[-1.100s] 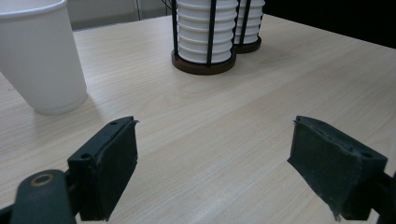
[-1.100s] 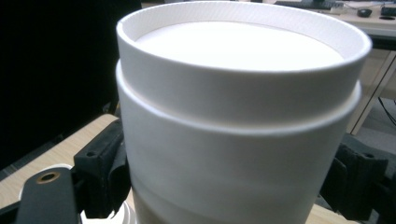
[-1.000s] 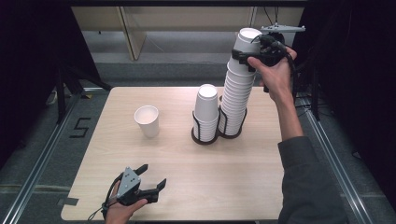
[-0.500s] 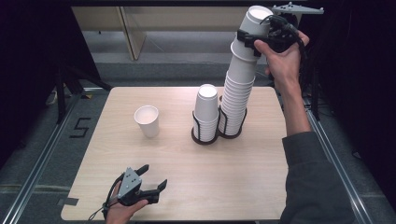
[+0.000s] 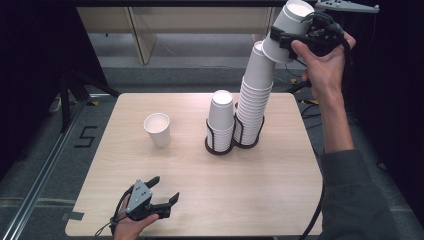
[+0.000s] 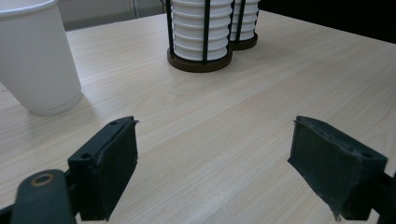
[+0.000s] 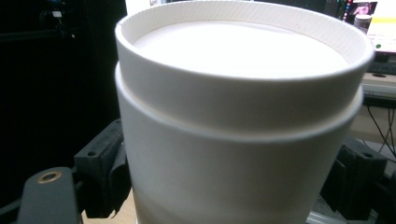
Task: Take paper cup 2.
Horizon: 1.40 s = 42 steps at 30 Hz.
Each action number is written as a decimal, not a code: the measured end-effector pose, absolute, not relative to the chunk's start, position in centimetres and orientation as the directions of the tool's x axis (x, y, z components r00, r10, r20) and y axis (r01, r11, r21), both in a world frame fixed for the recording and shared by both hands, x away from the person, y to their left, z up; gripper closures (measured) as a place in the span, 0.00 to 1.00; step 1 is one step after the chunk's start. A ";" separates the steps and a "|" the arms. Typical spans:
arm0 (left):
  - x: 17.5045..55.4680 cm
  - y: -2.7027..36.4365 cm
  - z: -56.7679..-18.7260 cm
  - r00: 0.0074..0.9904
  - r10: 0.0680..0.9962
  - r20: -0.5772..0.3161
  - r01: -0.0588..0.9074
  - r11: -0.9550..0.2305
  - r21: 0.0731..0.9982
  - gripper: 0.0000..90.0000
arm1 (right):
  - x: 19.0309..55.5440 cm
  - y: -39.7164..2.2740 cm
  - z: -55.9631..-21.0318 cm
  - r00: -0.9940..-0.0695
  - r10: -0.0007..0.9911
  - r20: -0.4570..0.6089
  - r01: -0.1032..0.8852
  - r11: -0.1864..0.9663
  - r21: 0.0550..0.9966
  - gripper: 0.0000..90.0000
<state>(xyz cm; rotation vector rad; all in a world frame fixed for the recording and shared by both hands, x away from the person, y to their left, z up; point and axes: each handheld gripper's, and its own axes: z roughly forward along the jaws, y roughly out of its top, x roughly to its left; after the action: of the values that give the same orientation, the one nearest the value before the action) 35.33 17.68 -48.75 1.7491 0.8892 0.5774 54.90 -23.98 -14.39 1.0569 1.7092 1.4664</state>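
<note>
The top cup (image 5: 289, 30) is clamped between the jaws of the right gripper (image 5: 300, 37), which grips its wall on both sides just under the rim. A second ago it sat nested on the tall stack (image 5: 252, 95); since then the hand has lifted it up and off to the right, so it now hangs tilted above the stack, its base about clear of the next cup. That looks like one cup peeled away cleanly, with the rest left in the wire holder (image 5: 248, 131). Just beside it stands the shorter stack (image 5: 220, 117) in its own holder. A single cup (image 5: 157, 129) stands upright on the table (image 5: 280, 200), well to the left. The left gripper (image 5: 157, 192) rests at the near edge, jaws apart and holding nothing, unmoved over that second.
</note>
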 end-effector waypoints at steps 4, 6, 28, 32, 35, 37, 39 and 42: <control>35.4 17.7 -48.8 0.606 0.795 -0.036 0.291 -0.179 0.940 0.16 | 53.7 -24.9 -14.9 -0.474 0.880 0.030 0.173 0.059 0.983 0.19; 35.3 17.7 -48.7 0.603 0.797 -0.030 0.298 -0.190 0.935 0.16 | 53.0 -25.3 -15.3 -0.473 0.881 0.024 0.172 0.066 0.983 0.19; 35.5 17.4 -49.0 0.608 0.794 -0.031 0.297 -0.190 0.936 0.16 | 45.2 -24.7 -24.2 -0.591 0.807 -0.017 0.189 0.159 0.969 0.19; 35.5 17.4 -49.0 0.605 0.796 -0.031 0.296 -0.189 0.936 0.16 | 44.6 -23.9 -26.5 -0.613 0.789 -0.040 0.181 0.189 0.965 0.19; 35.6 17.5 -49.1 0.599 0.801 -0.027 0.306 -0.197 0.931 0.16 | 44.0 -22.7 -29.5 -0.647 0.763 0.001 0.215 0.181 0.960 0.19; 35.7 17.5 -49.2 0.600 0.799 -0.030 0.298 -0.188 0.936 0.16 | 44.0 -22.2 -30.5 -0.666 0.746 0.006 0.220 0.188 0.957 0.19; 35.7 17.4 -49.2 0.599 0.800 -0.033 0.297 -0.184 0.937 0.16 | 43.9 -21.8 -31.5 -0.675 0.737 0.031 0.238 0.178 0.955 0.19; 35.7 17.4 -49.2 0.600 0.799 -0.034 0.293 -0.180 0.939 0.16 | 43.9 -20.9 -33.2 -0.698 0.714 0.056 0.248 0.169 0.954 0.19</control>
<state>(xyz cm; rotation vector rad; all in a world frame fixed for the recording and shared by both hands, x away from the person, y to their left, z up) 35.74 17.41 -49.18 1.7471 0.8986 0.5850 43.87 -20.87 -33.15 0.9099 2.0449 1.5453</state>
